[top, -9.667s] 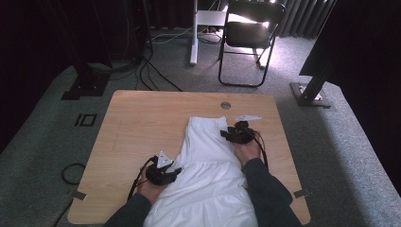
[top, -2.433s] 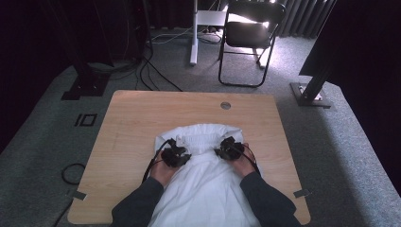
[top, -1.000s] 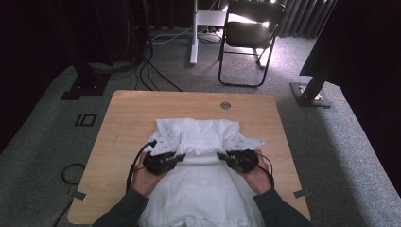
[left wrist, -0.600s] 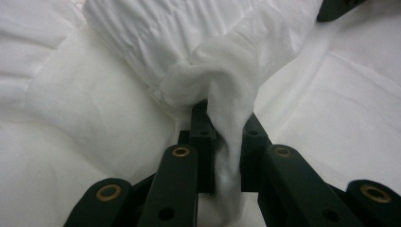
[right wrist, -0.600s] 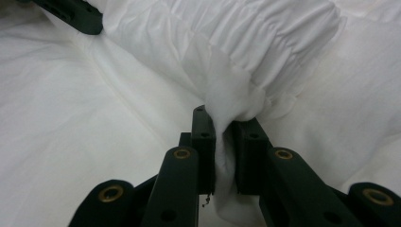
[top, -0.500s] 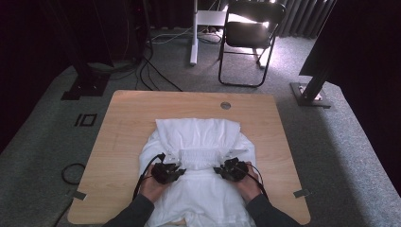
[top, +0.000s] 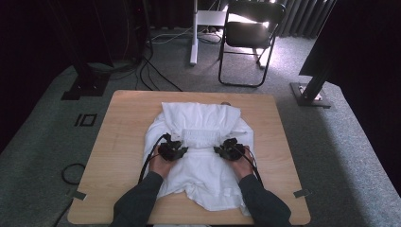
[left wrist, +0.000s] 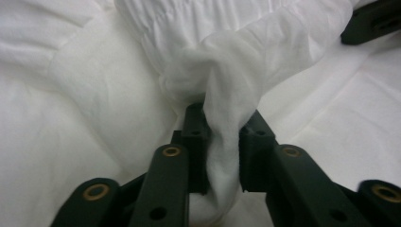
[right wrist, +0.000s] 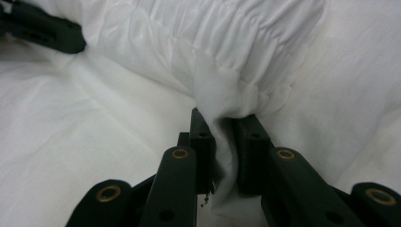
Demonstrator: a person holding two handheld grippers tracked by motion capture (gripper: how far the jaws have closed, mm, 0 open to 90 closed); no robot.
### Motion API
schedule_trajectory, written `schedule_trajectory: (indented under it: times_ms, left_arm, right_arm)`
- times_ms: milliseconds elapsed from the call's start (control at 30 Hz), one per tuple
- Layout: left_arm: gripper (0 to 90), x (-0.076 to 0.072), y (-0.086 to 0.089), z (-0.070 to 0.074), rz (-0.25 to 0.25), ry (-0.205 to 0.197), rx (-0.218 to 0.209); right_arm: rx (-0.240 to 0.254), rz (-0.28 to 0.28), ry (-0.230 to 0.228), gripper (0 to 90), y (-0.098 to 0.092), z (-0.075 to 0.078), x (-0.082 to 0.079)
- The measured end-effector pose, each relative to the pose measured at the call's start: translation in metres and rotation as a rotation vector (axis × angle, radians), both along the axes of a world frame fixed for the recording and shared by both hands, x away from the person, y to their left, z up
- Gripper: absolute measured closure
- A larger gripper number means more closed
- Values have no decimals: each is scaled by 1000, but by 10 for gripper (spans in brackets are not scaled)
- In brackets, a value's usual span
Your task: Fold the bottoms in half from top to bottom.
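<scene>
Fold step, mid-way. L tongs [left wrist: 222, 163] had just been opening, cloth bunch still between the jaws; R tongs [right wrist: 224, 161] pinched a gathered edge. White garment [top: 201, 163] lay mid-tabletop [top: 123, 142], far end doubled toward the person. Next, prob.: let go both, lift clear w/o dragging the fold.

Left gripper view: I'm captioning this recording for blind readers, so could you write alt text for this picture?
A fold of the white garment stands pinched between the two black jaws of the left gripper, which have just been opening. More rumpled white cloth lies all around, and part of the right gripper shows at the top right corner.
</scene>
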State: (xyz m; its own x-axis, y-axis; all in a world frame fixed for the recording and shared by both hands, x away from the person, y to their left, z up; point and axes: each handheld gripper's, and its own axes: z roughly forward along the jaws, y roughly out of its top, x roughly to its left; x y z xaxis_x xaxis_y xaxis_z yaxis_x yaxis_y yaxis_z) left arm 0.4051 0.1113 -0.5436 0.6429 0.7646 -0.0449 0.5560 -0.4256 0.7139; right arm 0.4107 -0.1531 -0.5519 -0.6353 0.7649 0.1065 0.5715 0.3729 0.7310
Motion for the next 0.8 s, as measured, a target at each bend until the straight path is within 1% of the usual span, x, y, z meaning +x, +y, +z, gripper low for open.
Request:
schedule_trajectory:
  times_ms: [67, 100, 133, 167, 200, 267, 333, 367, 400, 433, 467, 500, 533, 567, 600, 633, 700, 733, 767, 800]
  left_arm:
    - [642, 3, 2, 2, 1, 32, -34]
    - [598, 3, 3, 5, 1, 34, -35]
    - [564, 3, 3, 5, 1, 34, -35]
    - [536, -4, 8, 17, 3, 1, -33]
    - [523, -7, 12, 24, -1, -18, -58]
    - [517, -9, 22, 38, 6, -52, -97]
    - [510, -6, 31, 51, 38, -77, -131]
    - [512, -2, 35, 55, 54, -81, -143]
    - [518, 2, 38, 58, 73, -77, -157]
    - [535, 7, 39, 60, 87, -68, -160]
    - [577, 13, 40, 60, 101, -57, -157]
    - [632, 19, 39, 59, 108, -45, -145]
    - [734, 25, 37, 57, 109, -32, -135]
    - [797, 30, 34, 54, 104, -16, -120]
    - [829, 36, 30, 50, 106, -1, -106]
    - [839, 41, 27, 45, 108, 17, -92]
    - [839, 47, 20, 36, 99, 52, -102]
    - [839, 49, 16, 31, 97, 55, -85]
    - [838, 50, 13, 26, 101, 61, -65]
    - [833, 52, 11, 22, 102, 76, -54]
  right_arm:
    - [-11, -8, 15, 762, 1, 2, 7]
    - [-17, -2, 26, 711, 1, 4, 9]
    - [-17, -2, 26, 711, 1, 4, 9]
    - [-23, 23, 27, 552, 0, 12, 8]
    - [-23, 32, 13, 508, -2, 18, 5]
    - [21, 39, -21, 461, -10, 33, -1]
    - [74, 26, -58, 440, -19, 48, -3]
    - [94, 12, -75, 441, -22, 55, -2]
    - [107, -1, -86, 453, -25, 60, 0]
    - [109, -18, -89, 523, -27, 64, 3]
    - [97, -35, -82, 610, -27, 66, 8]
    - [82, -53, -78, 679, -26, 67, 13]
    - [69, -67, -72, 729, -25, 65, 19]
    - [54, -86, -55, 757, -23, 61, 27]
    - [35, -111, -33, 766, -21, 57, 34]
    - [16, -134, -17, 777, -19, 51, 41]
    - [-16, -163, 22, 780, -15, 39, 52]
    - [-30, -165, 36, 780, -13, 34, 55]
    - [-33, -163, 54, 780, -11, 29, 58]
    - [-41, -154, 67, 779, -9, 24, 59]
